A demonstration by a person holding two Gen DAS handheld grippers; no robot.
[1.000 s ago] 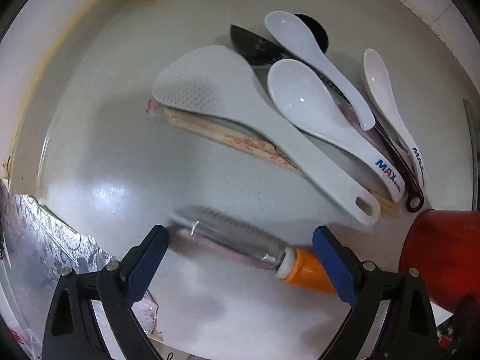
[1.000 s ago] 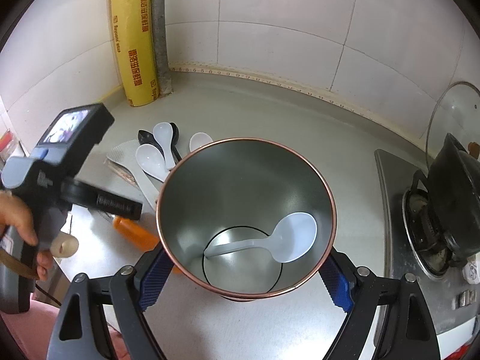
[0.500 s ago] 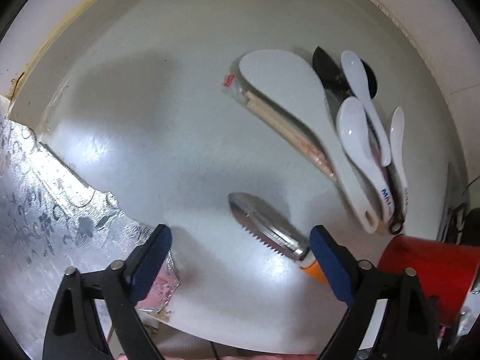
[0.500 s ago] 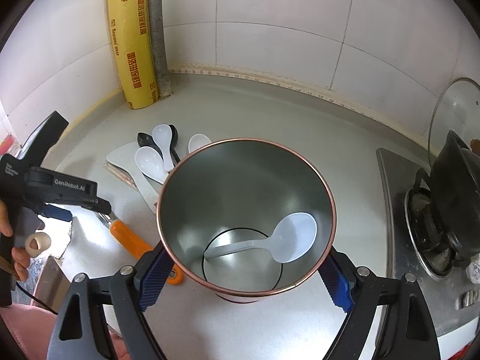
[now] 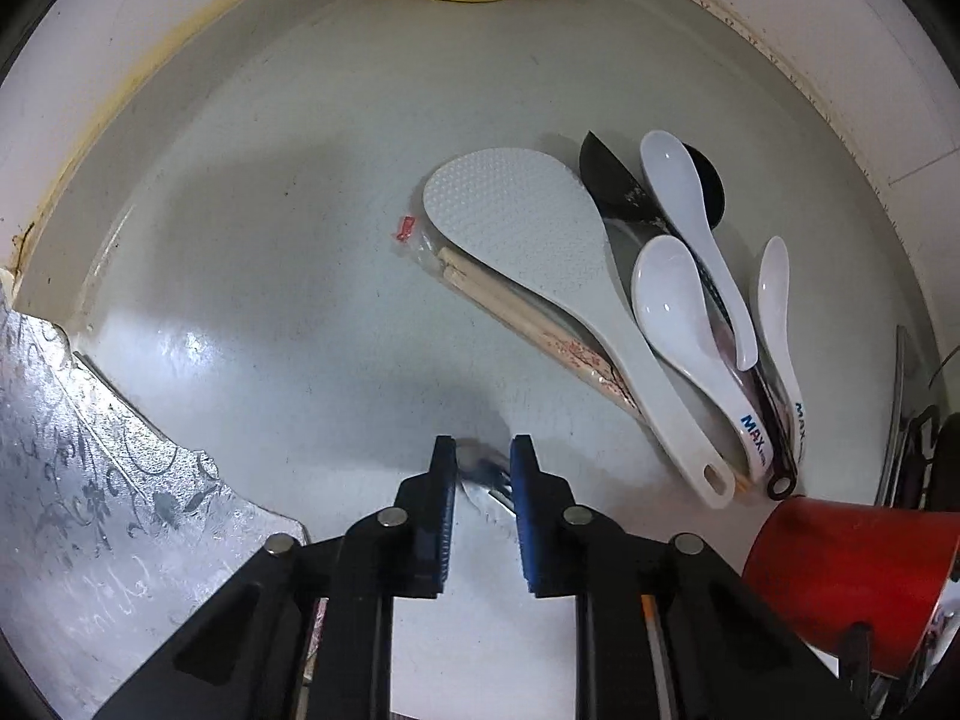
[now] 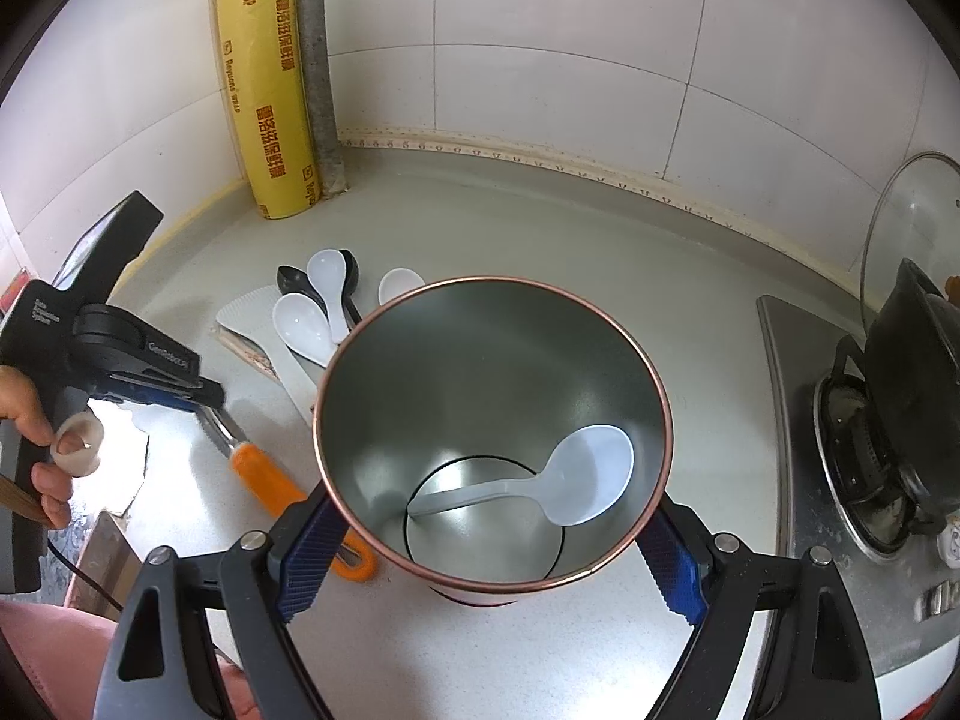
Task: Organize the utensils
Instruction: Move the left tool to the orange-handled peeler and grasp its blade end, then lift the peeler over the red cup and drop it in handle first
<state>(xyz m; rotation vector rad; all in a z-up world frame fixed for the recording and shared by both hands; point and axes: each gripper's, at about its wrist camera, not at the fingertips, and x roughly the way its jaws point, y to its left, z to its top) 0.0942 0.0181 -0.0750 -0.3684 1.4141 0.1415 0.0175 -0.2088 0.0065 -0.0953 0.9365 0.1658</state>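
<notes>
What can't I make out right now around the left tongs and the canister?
- Serrated knife blade: left wrist view, blurred and mostly hidden between the left tongs, which have just been closing.
- Knife handle end: right wrist view, hidden behind the right tongs.
- Canister base: hidden by its wall.

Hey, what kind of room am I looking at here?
Most likely a home kitchen: a gas stove with a black pot on it, a tiled wall behind the counter, and spoons lying loose on the countertop.
</notes>
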